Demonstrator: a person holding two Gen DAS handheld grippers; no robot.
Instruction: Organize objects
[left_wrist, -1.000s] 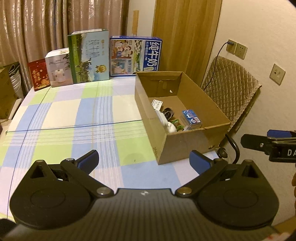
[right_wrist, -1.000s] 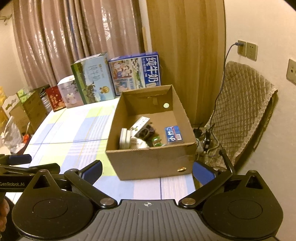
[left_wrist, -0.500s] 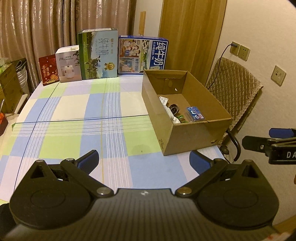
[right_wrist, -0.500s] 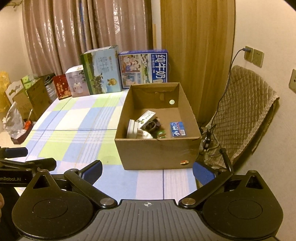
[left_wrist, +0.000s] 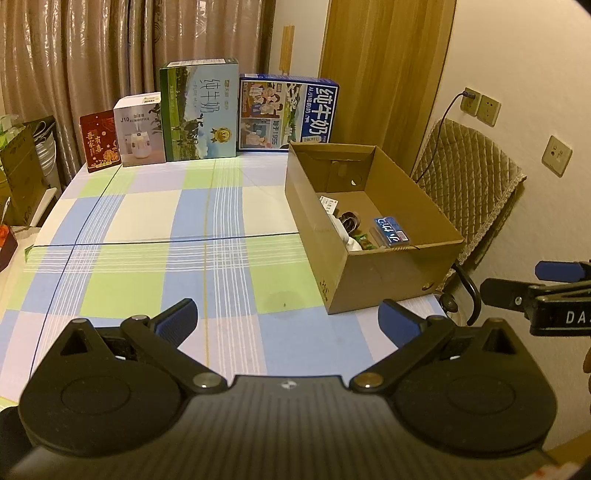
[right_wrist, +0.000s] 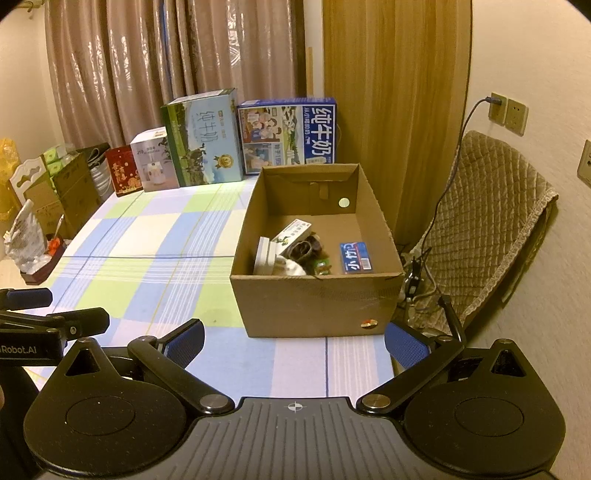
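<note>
Both claws hang back from the open brown cardboard box (right_wrist: 317, 295), fingers spread wide and holding nothing: the left gripper (left_wrist: 286, 319) over the checked blue, green and white tablecloth (left_wrist: 147, 229) to the box's left, the right gripper (right_wrist: 293, 339) just before the box's near wall. By the look of it the sorting is at or near its close, since the loose items already lie inside the box. They sit on its floor toward the near wall: a small blue rectangular packet (right_wrist: 355, 257) to the right, a white printed carton (right_wrist: 293, 232) leaning on a dark bundle (right_wrist: 304, 249) to the left. If anything remains, the next move calls for finding an item outside the box. The box's long axis runs from the grippers toward the tall milk cartons (left_wrist: 288, 112) behind it. The blue packet lies flat, its length along that same line.
</note>
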